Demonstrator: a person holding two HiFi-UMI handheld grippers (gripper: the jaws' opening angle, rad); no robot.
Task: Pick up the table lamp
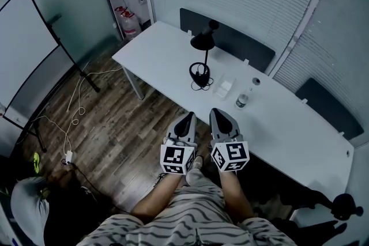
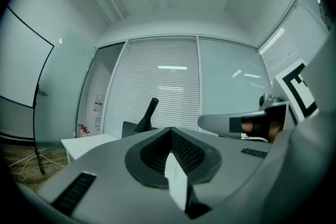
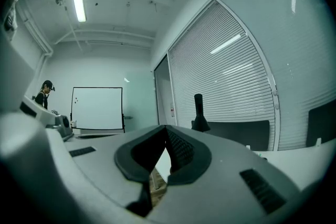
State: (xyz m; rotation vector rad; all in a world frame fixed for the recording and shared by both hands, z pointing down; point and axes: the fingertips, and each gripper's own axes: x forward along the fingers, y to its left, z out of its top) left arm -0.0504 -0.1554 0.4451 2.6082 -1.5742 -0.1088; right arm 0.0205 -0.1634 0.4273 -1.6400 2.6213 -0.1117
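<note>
Holding two shut, empty grippers short of the lamp

Seen whole only from the head view: black table lamp [image 1: 202,43], upright on the white table [image 1: 167,55], toward its far side, well apart from both tools. From each gripper view, only shade and neck above the closed jaws, base hidden. Left gripper [image 1: 187,118] and right gripper [image 1: 219,115] side by side near the table's front edge, jaws pressed together on nothing. Near the lamp's base, a small white box [image 1: 223,88], contents unseen, and a capped bottle [image 1: 243,100], fill too small to judge. Whiteboard [image 1: 23,49] cut off at the left edge.
</note>
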